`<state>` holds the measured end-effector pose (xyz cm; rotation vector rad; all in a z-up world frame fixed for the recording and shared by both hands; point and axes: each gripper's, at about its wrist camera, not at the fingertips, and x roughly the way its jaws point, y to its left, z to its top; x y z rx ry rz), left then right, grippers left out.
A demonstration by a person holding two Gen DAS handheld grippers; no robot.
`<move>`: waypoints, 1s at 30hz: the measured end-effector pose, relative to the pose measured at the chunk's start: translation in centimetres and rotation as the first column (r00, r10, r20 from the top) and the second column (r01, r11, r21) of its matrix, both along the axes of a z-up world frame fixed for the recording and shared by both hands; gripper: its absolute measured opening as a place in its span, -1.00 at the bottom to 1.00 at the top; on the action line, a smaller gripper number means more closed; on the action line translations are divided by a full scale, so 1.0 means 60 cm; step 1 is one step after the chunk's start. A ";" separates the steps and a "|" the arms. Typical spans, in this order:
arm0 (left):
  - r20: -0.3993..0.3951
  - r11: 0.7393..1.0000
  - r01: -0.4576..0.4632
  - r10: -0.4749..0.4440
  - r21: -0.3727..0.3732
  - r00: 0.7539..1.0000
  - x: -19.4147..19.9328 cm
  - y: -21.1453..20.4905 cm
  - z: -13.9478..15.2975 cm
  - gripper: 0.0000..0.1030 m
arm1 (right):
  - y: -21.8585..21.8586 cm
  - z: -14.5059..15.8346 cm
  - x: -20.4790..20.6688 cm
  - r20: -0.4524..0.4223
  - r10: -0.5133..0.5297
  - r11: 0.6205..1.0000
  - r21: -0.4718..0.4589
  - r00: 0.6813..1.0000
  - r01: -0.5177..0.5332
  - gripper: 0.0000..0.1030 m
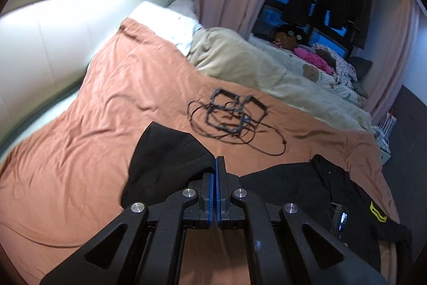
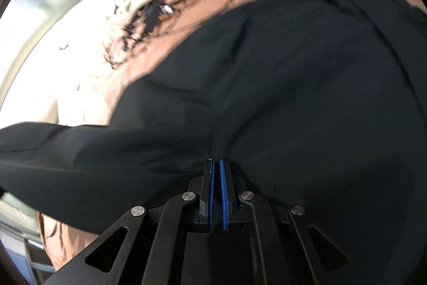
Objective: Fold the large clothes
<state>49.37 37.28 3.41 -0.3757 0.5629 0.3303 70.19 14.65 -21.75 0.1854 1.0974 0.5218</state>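
Observation:
A large black garment (image 1: 299, 186) lies on a bed with an orange-brown sheet (image 1: 88, 108). A yellow emblem (image 1: 377, 213) shows on its right part. My left gripper (image 1: 216, 160) is shut on a fold of the black garment (image 1: 165, 159), lifted above the sheet. In the right wrist view the garment (image 2: 267, 87) fills most of the frame. My right gripper (image 2: 216, 162) is shut on its edge, blue pads pinching the cloth.
A black frame with tangled cables (image 1: 232, 116) lies on the sheet beyond the garment; it also shows in the right wrist view (image 2: 152, 15). A beige duvet (image 1: 256, 66) and soft toys (image 1: 309, 55) lie along the window side. White pillows (image 1: 170, 18) sit at the head.

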 end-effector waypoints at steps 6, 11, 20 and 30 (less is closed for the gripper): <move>0.054 0.994 0.097 -0.101 0.059 0.993 0.039 -0.101 0.076 -0.93 | -0.050 0.052 -0.012 -0.004 0.025 0.999 0.027 1.000 -0.025 -0.51; 0.083 0.983 0.165 -0.172 0.085 0.982 0.075 -0.186 0.111 -0.93 | -0.162 0.112 -0.051 0.041 -0.005 0.998 0.068 0.999 0.003 -0.39; 0.064 0.931 0.330 -0.343 0.157 0.937 0.152 -0.372 0.138 -0.93 | -0.368 0.145 -0.104 0.105 -0.139 0.989 0.066 0.985 0.133 -0.23; -0.008 0.836 0.520 -0.527 0.176 0.850 0.214 -0.549 0.106 -0.93 | -0.523 0.109 -0.143 0.065 -0.280 0.952 0.145 0.958 0.269 -0.23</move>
